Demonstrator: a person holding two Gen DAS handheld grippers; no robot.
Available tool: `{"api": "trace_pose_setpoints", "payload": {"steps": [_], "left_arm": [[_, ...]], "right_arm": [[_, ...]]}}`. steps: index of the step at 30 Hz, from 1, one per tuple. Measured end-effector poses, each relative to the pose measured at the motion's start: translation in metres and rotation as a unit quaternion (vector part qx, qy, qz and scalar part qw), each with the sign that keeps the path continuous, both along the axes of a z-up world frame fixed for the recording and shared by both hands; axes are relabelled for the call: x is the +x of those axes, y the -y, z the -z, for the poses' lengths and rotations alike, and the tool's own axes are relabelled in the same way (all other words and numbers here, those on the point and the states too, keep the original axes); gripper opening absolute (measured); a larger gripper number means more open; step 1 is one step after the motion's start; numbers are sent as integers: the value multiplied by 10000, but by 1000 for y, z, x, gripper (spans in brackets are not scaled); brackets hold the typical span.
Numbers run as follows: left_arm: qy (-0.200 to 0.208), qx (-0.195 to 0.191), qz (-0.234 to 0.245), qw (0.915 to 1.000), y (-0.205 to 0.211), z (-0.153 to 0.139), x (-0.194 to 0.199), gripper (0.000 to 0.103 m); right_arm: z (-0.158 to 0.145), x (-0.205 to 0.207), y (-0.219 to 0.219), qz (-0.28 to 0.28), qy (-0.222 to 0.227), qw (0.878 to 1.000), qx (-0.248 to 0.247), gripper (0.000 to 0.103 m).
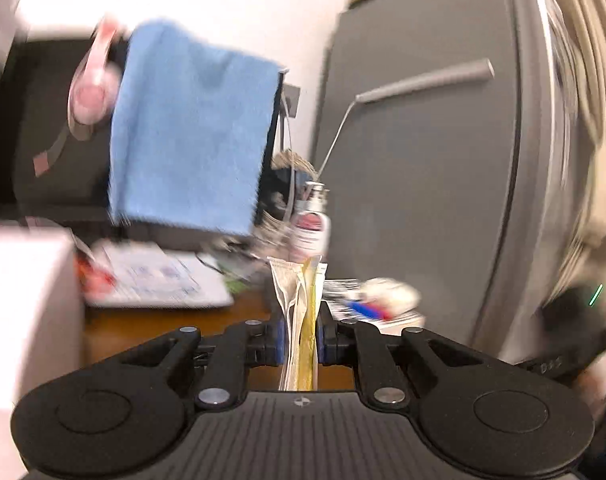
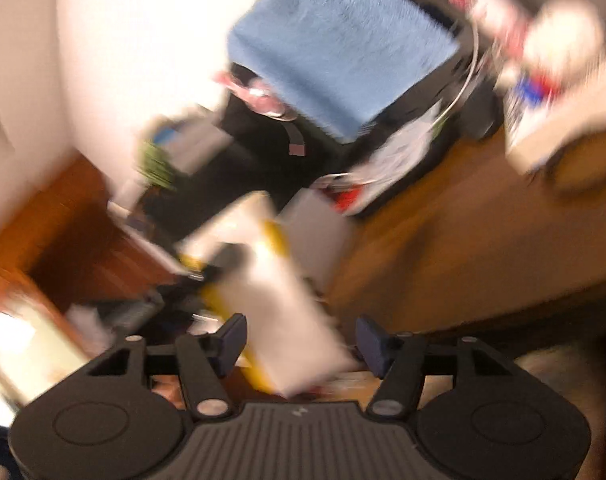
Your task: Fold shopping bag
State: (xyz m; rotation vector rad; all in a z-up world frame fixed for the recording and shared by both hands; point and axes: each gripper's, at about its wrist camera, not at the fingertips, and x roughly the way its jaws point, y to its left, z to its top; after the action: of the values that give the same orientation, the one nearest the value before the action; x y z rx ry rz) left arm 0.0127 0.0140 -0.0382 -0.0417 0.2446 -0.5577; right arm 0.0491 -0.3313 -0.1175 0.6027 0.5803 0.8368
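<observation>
The shopping bag (image 1: 301, 320) is seen already gathered into a flat, many-layered bundle of white and yellow, and it is clamped edge-on between the closed fingers of the left gripper (image 1: 301, 346). In the right wrist view the same bag (image 2: 287, 312) lies slanted between the parted fingers of the right gripper (image 2: 301, 346), whose pads are not pressed on it (the picture is badly blurred). Most of the folding is judged done; a last fold or a setting down is probably left. Open wooden table (image 2: 443, 248) is offered to the right. Elsewhere room is tight: a blue towel (image 1: 191, 128) hangs ahead, papers (image 1: 159, 280) lie left, and a grey cabinet (image 1: 423, 200) stands close by.
</observation>
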Motion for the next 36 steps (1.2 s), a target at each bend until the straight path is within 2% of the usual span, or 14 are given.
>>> {"api": "trace_pose_setpoints", "payload": {"steps": [2,4,7,9,11,15,17,19,23,25,27,32,34,36], "left_arm": [[280,467,-220,9983,11,2,-4,13],[560,932,-439,9931,22,4,-7,13],[1029,1560,-742,9796,34,14,-9,13],[1359,1962,-946,9665,42,21,-11,13],[1643,2314,-1090,9527,49,31,-11,13],[2128,2934,-1271,9233,58,47,-12,12],[2256,3133,-1283,9135,59,54,-13,12],[2285,3232,-1306,9090,60,57,-12,12],[2172,3268,-1339,9100,59,57,-9,12],[2043,3207,-1337,9152,57,56,-6,13],[1951,3129,-1316,9202,55,55,-5,13],[1977,3166,-1286,9188,54,56,-7,13],[1991,3187,-1270,9180,53,57,-8,13],[1987,3169,-1262,9188,53,57,-8,13]], "right_arm": [[-18,-3,-13,357,210,9923,-1170,62],[-33,-5,-32,745,433,9658,-2444,63],[-50,-5,-50,1237,688,9300,-3392,70],[-60,-5,-52,1487,782,9254,-3398,79],[-72,-7,-49,1765,828,9303,-3107,100],[-90,-6,-29,1308,768,9624,-2253,103],[-100,1,-30,1135,725,9579,-2534,102],[-108,6,-36,1123,770,9410,-3097,100],[-106,9,-65,1458,1283,8684,-4563,101],[-101,13,-75,1481,1324,8498,-4883,101],[-97,19,-80,1452,1110,8548,-4858,101],[-92,37,-76,1534,299,8988,-4095,101],[-90,40,-75,1678,173,9006,-4007,101],[-90,42,-79,1848,154,8893,-4180,101]]}}
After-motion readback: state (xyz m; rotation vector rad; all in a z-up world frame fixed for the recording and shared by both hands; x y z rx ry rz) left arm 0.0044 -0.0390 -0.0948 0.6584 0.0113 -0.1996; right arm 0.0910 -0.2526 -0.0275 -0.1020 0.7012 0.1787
